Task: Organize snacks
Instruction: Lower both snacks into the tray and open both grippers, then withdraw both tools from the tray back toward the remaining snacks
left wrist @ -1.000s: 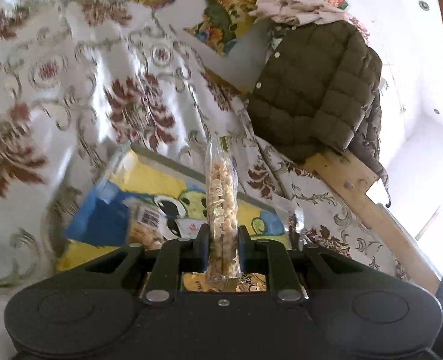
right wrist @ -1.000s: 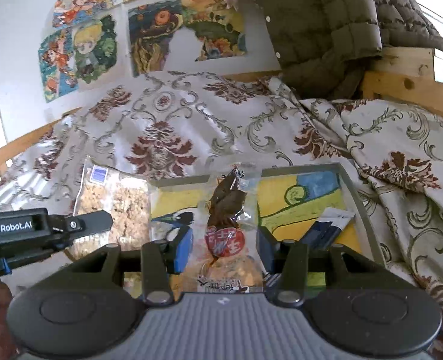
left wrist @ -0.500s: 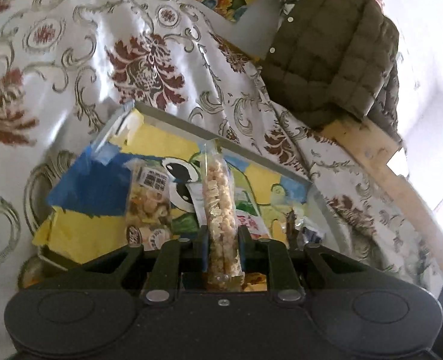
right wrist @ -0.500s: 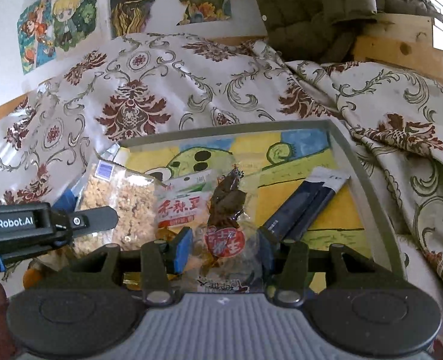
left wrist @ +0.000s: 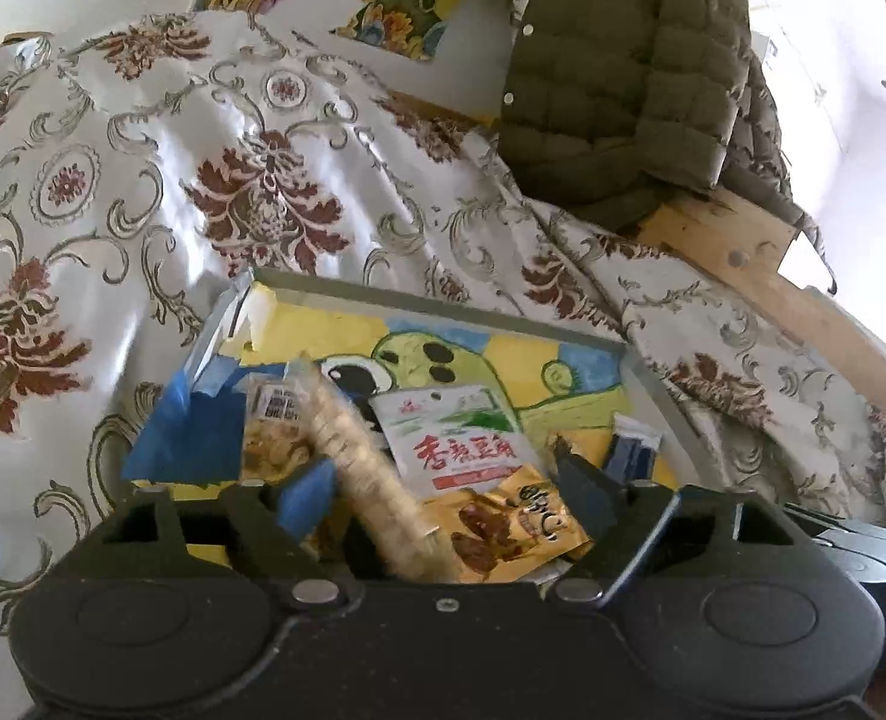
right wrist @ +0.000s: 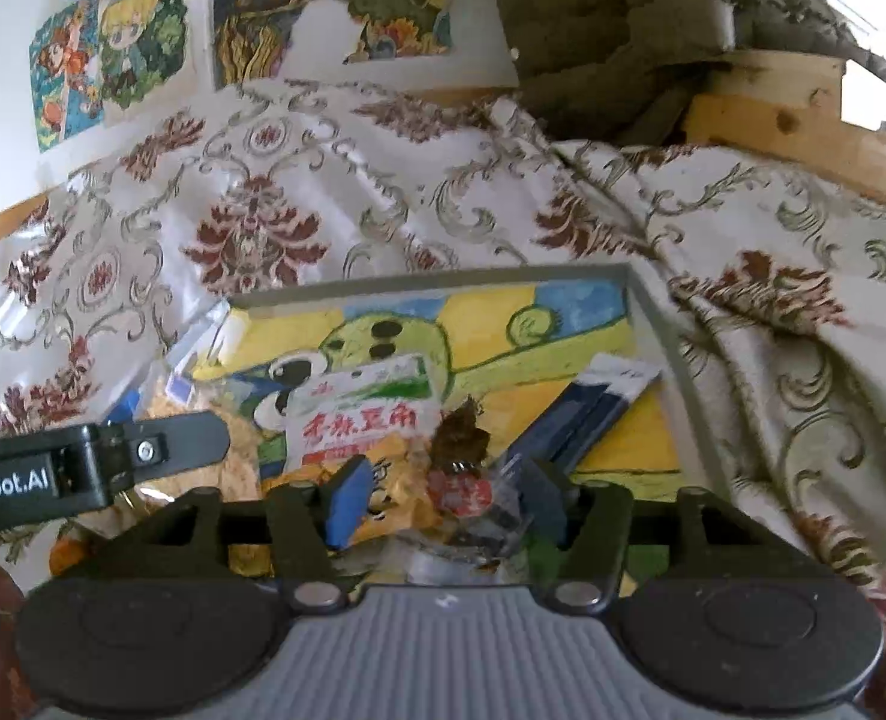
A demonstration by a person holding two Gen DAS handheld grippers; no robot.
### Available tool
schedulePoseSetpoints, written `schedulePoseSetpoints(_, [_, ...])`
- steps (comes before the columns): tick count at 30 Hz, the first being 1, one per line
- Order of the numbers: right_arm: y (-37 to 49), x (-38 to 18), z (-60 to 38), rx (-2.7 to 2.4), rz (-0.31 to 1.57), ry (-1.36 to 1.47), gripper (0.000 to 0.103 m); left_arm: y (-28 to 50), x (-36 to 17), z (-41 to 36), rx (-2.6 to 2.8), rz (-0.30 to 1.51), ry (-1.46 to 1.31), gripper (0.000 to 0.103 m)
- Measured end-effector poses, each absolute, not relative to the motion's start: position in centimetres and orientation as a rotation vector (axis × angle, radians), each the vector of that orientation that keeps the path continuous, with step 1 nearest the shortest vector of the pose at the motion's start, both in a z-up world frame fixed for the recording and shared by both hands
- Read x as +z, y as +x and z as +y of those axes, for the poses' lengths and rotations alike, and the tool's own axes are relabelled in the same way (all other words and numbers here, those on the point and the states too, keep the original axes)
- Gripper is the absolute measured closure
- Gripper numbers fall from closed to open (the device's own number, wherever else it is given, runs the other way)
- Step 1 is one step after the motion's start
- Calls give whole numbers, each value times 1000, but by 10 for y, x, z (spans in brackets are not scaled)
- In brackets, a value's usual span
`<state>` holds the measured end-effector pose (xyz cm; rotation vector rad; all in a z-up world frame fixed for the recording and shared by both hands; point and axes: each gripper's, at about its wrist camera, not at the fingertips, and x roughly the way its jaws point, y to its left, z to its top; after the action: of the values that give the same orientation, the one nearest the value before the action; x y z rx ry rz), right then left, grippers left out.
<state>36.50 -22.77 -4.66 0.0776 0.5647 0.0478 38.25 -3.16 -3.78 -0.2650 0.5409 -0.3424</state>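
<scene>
A grey tray [left wrist: 431, 298] with a yellow cartoon lining lies on the bed and holds several snack packets. In the left wrist view my left gripper [left wrist: 443, 492] is open; a clear bag of puffed snacks [left wrist: 359, 468] leans loose between the spread fingers. A white packet with red writing [left wrist: 460, 438] and an orange packet [left wrist: 508, 528] lie beside it. In the right wrist view my right gripper [right wrist: 443, 498] is open around a clear packet with a dark snack and red label [right wrist: 460, 462], over the tray [right wrist: 652, 324]. The left gripper's finger [right wrist: 161, 450] shows at left.
A dark blue sachet [right wrist: 586, 414] lies at the tray's right side. A blue packet [left wrist: 197, 426] lies at its left edge. The patterned bedspread [left wrist: 203, 168] surrounds the tray. An olive jacket [left wrist: 616, 60] hangs on the wooden bed frame [left wrist: 760, 276]. Posters [right wrist: 131, 42] cover the wall.
Both grippers have opened over the tray. The puffed snack bag, held upright before, now leans loose to the left. The dark snack packet has sunk lower between the right fingers.
</scene>
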Motion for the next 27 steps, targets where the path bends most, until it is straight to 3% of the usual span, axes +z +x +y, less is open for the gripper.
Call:
schedulePoseSetpoints(9, [327, -6, -242, 16, 458, 82, 16, 343, 3, -25, -293, 431, -270, 1])
schedulePoseSetpoints(14, [292, 17, -251, 21, 376, 119, 2, 308, 24, -21, -238, 366, -230, 1])
schedulePoseSetpoints(27, [177, 44, -255, 23, 247, 139, 0, 179, 44, -4, -113, 272, -122, 1])
